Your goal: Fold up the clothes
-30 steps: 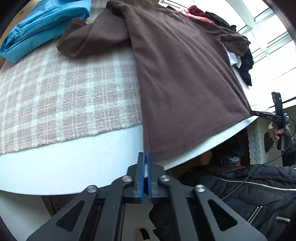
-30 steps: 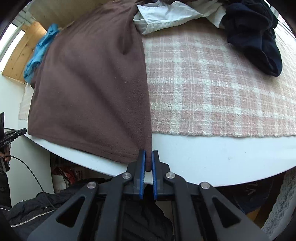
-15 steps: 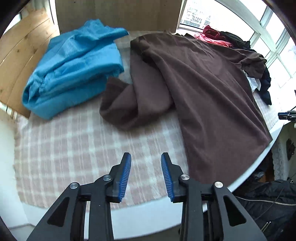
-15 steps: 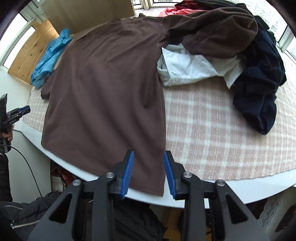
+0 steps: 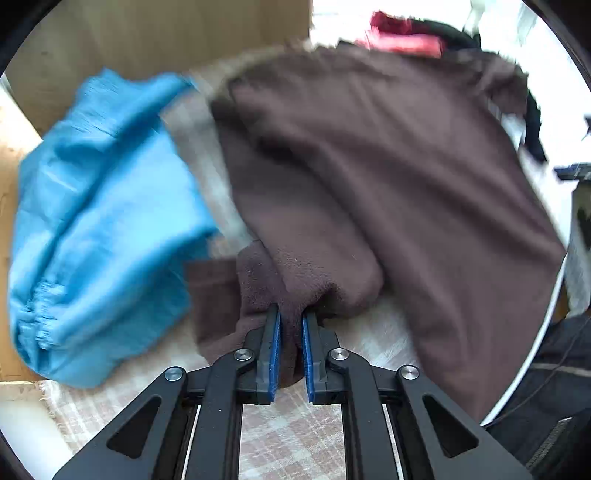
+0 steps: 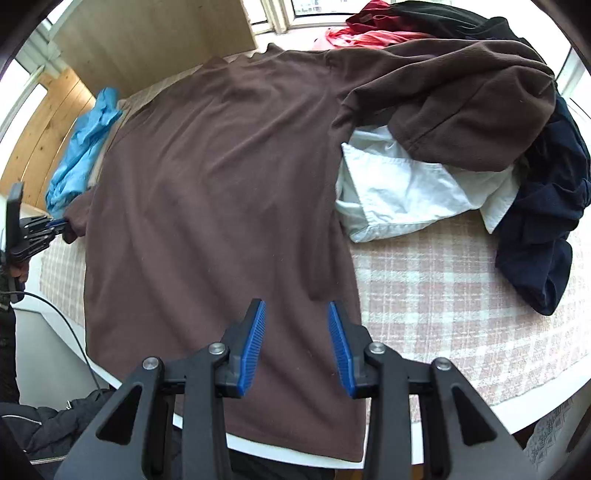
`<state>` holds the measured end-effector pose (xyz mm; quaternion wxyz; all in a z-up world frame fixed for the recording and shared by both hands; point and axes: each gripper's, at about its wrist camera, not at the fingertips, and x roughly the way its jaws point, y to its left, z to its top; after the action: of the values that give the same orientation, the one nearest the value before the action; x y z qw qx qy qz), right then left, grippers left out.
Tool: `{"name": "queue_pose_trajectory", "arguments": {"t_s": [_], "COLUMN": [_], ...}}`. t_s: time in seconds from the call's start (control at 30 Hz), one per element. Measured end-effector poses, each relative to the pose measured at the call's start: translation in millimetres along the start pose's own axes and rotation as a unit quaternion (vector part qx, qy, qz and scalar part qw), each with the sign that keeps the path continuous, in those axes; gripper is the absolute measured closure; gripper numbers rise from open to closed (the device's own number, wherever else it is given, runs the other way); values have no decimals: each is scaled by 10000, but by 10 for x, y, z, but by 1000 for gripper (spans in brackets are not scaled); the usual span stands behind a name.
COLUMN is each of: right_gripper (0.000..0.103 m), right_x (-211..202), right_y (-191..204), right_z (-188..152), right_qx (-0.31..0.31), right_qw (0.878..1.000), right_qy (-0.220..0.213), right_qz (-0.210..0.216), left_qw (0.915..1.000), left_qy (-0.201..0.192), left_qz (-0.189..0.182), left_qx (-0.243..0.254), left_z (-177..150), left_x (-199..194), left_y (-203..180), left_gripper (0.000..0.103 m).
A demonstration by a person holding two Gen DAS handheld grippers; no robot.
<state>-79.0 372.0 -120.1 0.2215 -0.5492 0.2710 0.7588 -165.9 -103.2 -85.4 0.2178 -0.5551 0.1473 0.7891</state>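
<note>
The left hand-held gripper [image 5: 291, 325], whose jaws have just been closing, is clamped on the brown sweater's sleeve [image 5: 295, 280]. The right hand-held gripper [image 6: 296, 325] is held apart over the brown sweater [image 6: 221, 177] spread on the table [image 6: 480, 391]. The thick bunched fleece could be dropped, or the blue garment [image 5: 103, 221] snagged.

bright windows [image 6: 280, 14], wooden panel wall [image 6: 155, 40]

The left wrist view is motion-blurred: the blue garment [image 5: 103, 221] and red cloth [image 5: 402, 37] show no sharp edges. The sweater [image 5: 388, 166] cuff vanishes between the left gripper [image 5: 291, 325] pads. In the right wrist view, the sweater hem hangs off the worktop [image 6: 461, 391] behind the right gripper [image 6: 296, 347], and the white shirt [image 6: 406, 192] lies partly under a brown sleeve.
</note>
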Motion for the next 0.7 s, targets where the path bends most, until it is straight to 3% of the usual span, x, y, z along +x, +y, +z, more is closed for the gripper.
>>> {"name": "queue_pose_trajectory", "arguments": {"t_s": [0.07, 0.13, 0.23, 0.27, 0.3, 0.33, 0.4, 0.43, 0.53, 0.6, 0.7], "right_gripper": [68, 68, 68, 68, 68, 68, 68, 68, 68, 68, 66], "right_x": [-15, -8, 55, 80, 100, 115, 131, 135, 164, 248, 484], "right_y": [-65, -101, -136, -144, -145, -141, -132, -126, -123, -118, -40], "right_z": [128, 289, 550, 640, 739, 845, 1081, 1217, 1708, 2081, 2590], "right_qx": [61, 13, -104, -154, -240, -342, -562, -685, -1023, -1250, -1566], "right_qw": [10000, 9998, 9997, 9996, 9993, 9990, 9976, 9967, 9929, 9904, 9852], "right_qy": [-40, -41, 32, 67, 85, 81, 15, -39, -244, -289, -296], "right_qz": [-65, -170, -228, -236, -255, -293, -393, -438, -553, -510, -629], "left_qw": [9991, 9962, 9854, 9801, 9739, 9616, 9269, 9209, 9531, 9736, 9923], "left_qy": [-377, -753, -963, -829, -542, -161, 539, 671, 185, -63, -383], "left_qz": [-28, 389, 1344, 1718, 2098, 2624, 3557, 3668, 2840, 2185, 1167], "left_qx": [-202, -210, -409, -543, -671, -783, -1072, -1135, -1031, -652, -171], "left_z": [113, 217, 293, 269, 254, 205, 162, 150, 326, 676, 1304], "left_x": [-340, -771, -1186, -1200, -1130, -1022, -800, -768, -817, -713, -476], "left_y": [178, 389, 811, 972, 1161, 1350, 1624, 1680, 1396, 1105, 718], "left_gripper": [93, 93, 92, 82, 74, 63, 69, 70, 65, 64, 60]}}
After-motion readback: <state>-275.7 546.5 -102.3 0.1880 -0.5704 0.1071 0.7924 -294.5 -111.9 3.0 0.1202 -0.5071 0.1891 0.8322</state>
